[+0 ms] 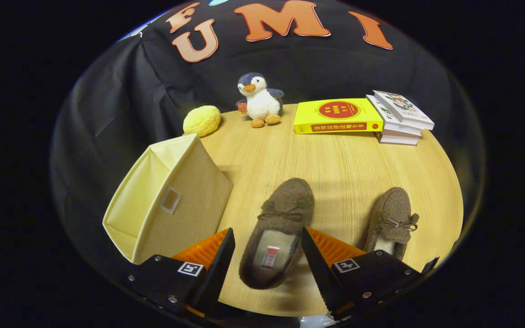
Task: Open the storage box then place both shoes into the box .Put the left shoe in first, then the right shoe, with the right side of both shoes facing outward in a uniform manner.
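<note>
Plush penguin [260, 101], yellow bumpy ball, perhaps bread toy [202, 120], yellow book [337, 116], white books [400, 118] stacked.

The tongs [268, 255] carry square coded markers, silver screws, ribbed pads.

Right shoe [392, 218] heel behind hand-held gripper [268, 255] finger.
</note>
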`<move>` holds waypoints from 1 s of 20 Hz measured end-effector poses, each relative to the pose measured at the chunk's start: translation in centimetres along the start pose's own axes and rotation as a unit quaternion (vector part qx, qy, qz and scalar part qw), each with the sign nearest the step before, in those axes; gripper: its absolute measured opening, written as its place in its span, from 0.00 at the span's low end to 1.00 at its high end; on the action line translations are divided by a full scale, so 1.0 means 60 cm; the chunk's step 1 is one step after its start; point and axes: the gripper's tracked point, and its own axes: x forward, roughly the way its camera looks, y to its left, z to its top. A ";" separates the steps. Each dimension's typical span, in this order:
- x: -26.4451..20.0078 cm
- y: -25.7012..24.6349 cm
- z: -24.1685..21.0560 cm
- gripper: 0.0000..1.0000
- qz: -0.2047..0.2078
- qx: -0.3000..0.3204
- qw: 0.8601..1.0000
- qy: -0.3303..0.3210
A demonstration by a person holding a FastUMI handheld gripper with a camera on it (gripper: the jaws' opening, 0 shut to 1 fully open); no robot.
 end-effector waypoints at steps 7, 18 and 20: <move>0.067 -0.055 -0.042 0.69 -0.044 -0.015 0.999 0.028; 0.125 -0.085 -0.041 0.08 -0.082 0.026 0.996 0.016; 0.123 -0.082 -0.039 0.05 -0.081 0.038 0.996 0.014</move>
